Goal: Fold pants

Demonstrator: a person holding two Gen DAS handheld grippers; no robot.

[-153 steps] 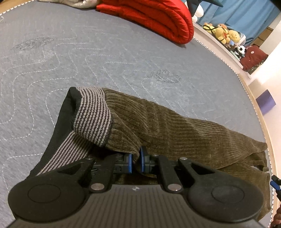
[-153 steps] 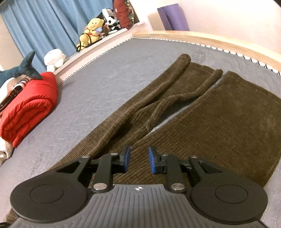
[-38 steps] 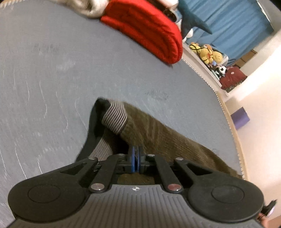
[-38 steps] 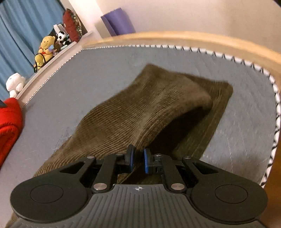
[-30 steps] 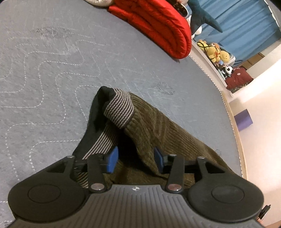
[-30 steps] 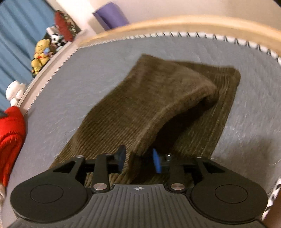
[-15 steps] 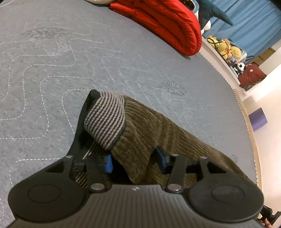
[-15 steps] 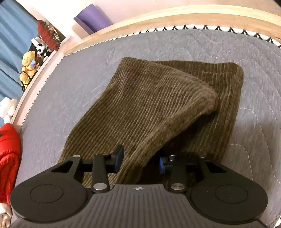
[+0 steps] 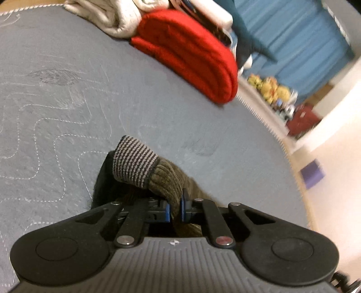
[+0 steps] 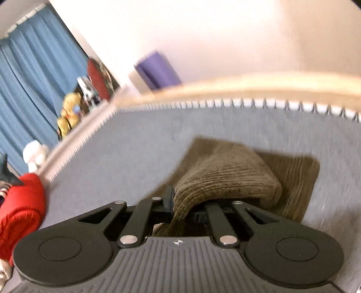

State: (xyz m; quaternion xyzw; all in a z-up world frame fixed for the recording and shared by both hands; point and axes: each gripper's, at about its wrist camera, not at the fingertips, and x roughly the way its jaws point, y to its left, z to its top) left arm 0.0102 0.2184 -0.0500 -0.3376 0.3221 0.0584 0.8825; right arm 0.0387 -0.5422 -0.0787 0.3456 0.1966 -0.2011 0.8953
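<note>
Brown corduroy pants (image 9: pixel 168 180) with a grey-and-black striped waistband (image 9: pixel 134 160) lie on the grey quilted mattress (image 9: pixel 67 108). My left gripper (image 9: pixel 174 208) is shut on a fold of the pants just behind the waistband and holds it lifted. In the right wrist view, the leg end of the pants (image 10: pixel 227 175) is bunched up and lifted over a flat lower layer (image 10: pixel 297 178). My right gripper (image 10: pixel 180 202) is shut on that fold; the cloth hides its right fingertip.
A folded red blanket (image 9: pixel 191 56) and pale bedding (image 9: pixel 108 15) lie at the mattress's far side. Stuffed toys (image 9: pixel 270 88) sit on a ledge before blue curtains (image 10: pixel 33 78). The mattress's zigzag edge and wooden frame (image 10: pixel 248 88) are close beyond the leg ends. A purple roll (image 10: pixel 158 69) stands by the wall.
Both grippers were open around the pants half a second ago and have closed on the cloth. Both now lift their folds, and the views are blurred by motion.
</note>
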